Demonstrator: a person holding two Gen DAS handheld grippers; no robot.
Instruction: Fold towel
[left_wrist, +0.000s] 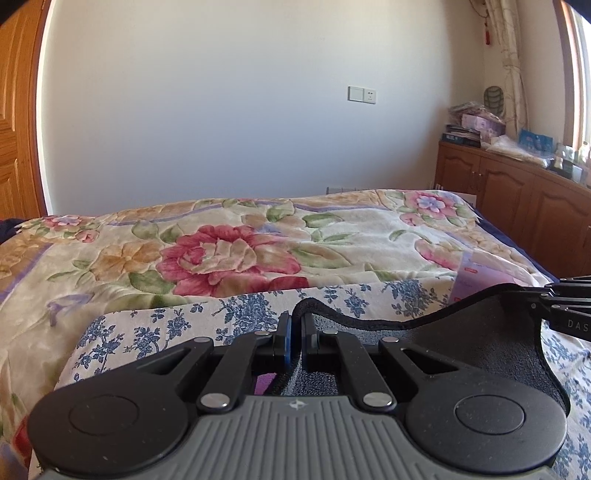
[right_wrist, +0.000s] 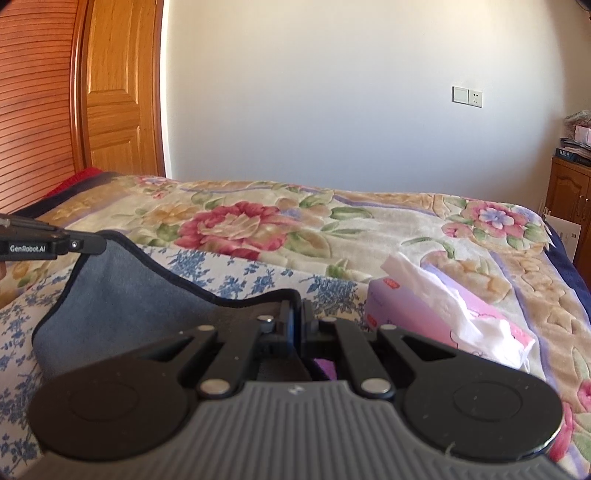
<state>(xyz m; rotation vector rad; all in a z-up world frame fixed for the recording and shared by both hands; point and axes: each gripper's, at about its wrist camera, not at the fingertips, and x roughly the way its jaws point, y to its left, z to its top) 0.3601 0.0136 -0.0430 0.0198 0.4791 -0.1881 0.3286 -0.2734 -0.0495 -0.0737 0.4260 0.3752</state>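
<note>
A dark grey towel (left_wrist: 461, 343) with a black hem hangs between my two grippers above the bed. My left gripper (left_wrist: 295, 325) is shut on its top edge at one corner. My right gripper (right_wrist: 297, 314) is shut on the top edge at the other corner; the towel (right_wrist: 122, 295) sags between them. The right gripper's side shows at the right edge of the left wrist view (left_wrist: 569, 306), and the left gripper's tip shows at the left of the right wrist view (right_wrist: 88, 244). The towel's lower part is hidden behind the grippers.
Under the towel lies a blue-flowered white cloth (left_wrist: 155, 332) on a floral blanket (left_wrist: 229, 254) covering the bed. A pink tissue box (right_wrist: 443, 317) sits on the bed to the right. A wooden cabinet (left_wrist: 517, 192) with clutter stands at far right, wooden doors (right_wrist: 110, 92) at left.
</note>
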